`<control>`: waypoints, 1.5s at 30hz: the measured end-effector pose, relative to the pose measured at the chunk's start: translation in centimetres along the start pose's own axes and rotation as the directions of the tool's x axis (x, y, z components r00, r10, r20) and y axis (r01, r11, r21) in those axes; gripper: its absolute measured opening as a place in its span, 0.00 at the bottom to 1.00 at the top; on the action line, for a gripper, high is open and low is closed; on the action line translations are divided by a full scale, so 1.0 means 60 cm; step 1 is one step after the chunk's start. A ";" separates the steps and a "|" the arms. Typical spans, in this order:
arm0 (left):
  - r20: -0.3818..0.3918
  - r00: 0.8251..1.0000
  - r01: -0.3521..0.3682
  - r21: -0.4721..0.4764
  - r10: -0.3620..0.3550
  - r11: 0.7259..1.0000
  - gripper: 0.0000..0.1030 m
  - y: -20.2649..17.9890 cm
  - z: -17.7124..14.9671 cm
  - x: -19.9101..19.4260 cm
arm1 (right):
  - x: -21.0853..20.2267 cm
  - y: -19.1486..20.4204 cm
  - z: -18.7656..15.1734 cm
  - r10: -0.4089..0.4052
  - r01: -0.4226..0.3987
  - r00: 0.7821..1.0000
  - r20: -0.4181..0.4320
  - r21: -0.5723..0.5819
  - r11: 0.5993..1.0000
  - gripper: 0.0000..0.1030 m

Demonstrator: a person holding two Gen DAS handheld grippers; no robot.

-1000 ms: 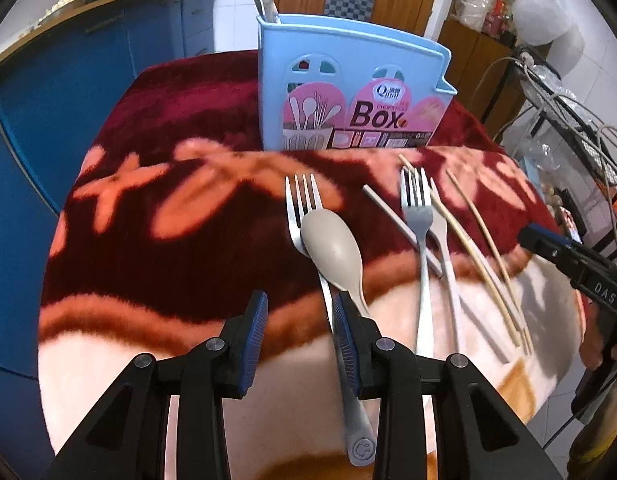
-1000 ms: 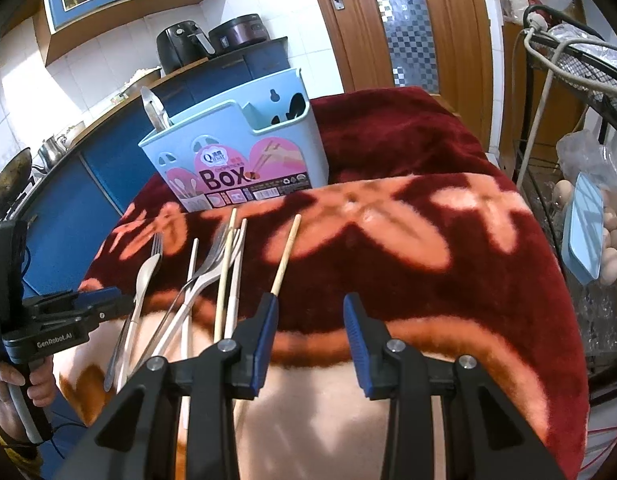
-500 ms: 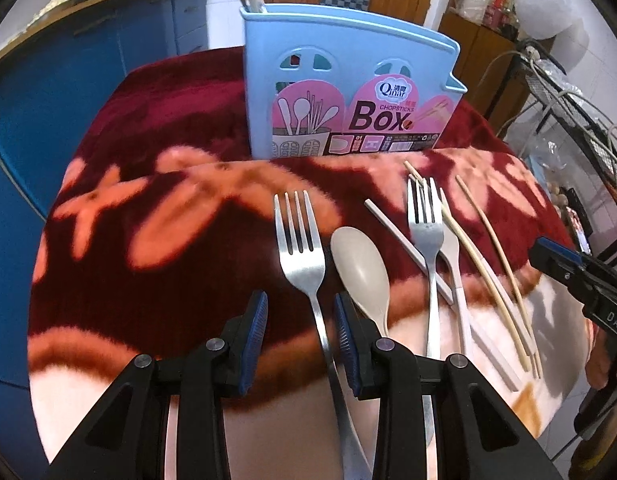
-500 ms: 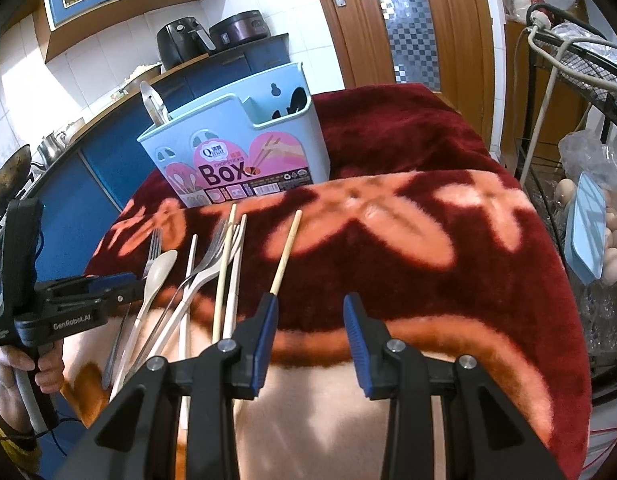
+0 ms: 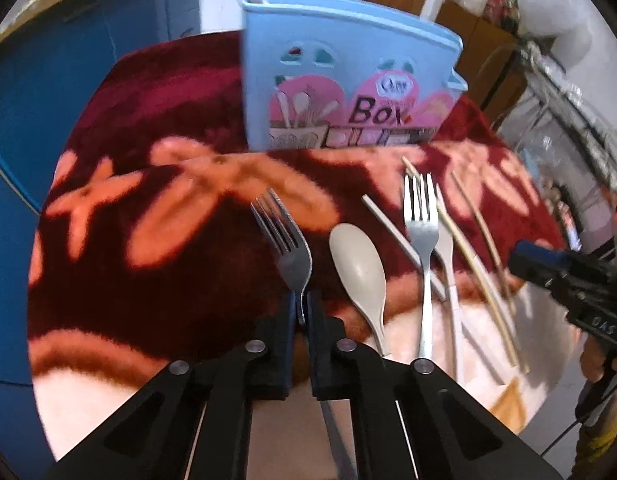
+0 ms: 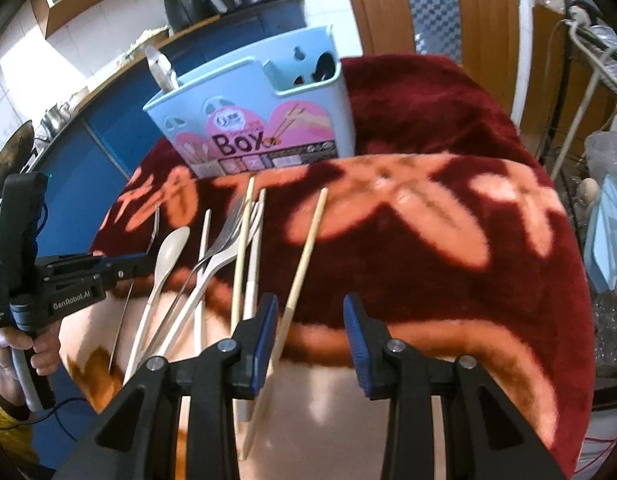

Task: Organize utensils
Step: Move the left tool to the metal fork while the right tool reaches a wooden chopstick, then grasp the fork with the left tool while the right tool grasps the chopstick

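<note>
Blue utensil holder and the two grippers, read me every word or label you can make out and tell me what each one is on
"Box": pink label on the front of the blue utensil holder.
"GenRobot.AI": side of the left gripper, right wrist view.
"DAS" (cut off): body of the right gripper, left wrist view.
Round logo above "Box" and the small strip beneath it: too small and blurred to read.

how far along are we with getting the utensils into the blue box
Early. One utensil handle already stands in the blue box. The left tongs have just closed on the steel fork. The beige spoon, second fork and chopsticks lie on the blanket. The right tongs are open.
</note>
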State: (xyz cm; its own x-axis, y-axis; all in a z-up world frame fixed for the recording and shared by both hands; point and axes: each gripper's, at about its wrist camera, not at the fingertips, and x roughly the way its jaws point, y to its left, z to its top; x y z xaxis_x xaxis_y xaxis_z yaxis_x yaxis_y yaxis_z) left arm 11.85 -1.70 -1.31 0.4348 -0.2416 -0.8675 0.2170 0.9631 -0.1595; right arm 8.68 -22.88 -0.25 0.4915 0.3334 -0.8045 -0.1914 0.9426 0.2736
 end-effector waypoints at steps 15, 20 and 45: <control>0.151 0.985 0.086 -0.031 -0.080 0.996 0.01 0.033 -0.024 -0.042 | 0.055 0.029 0.046 -0.032 0.026 0.973 -0.231 -0.028 0.999 0.21; 0.199 0.977 0.084 -0.007 -0.081 0.996 0.01 0.028 -0.024 -0.056 | 0.064 0.030 0.050 -0.041 0.034 0.969 -0.243 -0.030 0.999 0.18; 0.505 0.856 0.104 0.040 -0.109 0.994 0.01 -0.004 0.010 -0.178 | -0.050 0.009 0.021 0.117 -0.127 0.967 0.227 0.029 0.991 0.06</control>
State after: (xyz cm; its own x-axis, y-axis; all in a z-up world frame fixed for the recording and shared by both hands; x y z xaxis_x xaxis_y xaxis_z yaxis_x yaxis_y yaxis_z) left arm 7.68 0.56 8.30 0.7902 -0.3724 -0.4868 0.2954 0.9273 -0.2298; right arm 8.15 -23.36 2.98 0.6454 0.4370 -0.6265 -0.2272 0.8929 0.3888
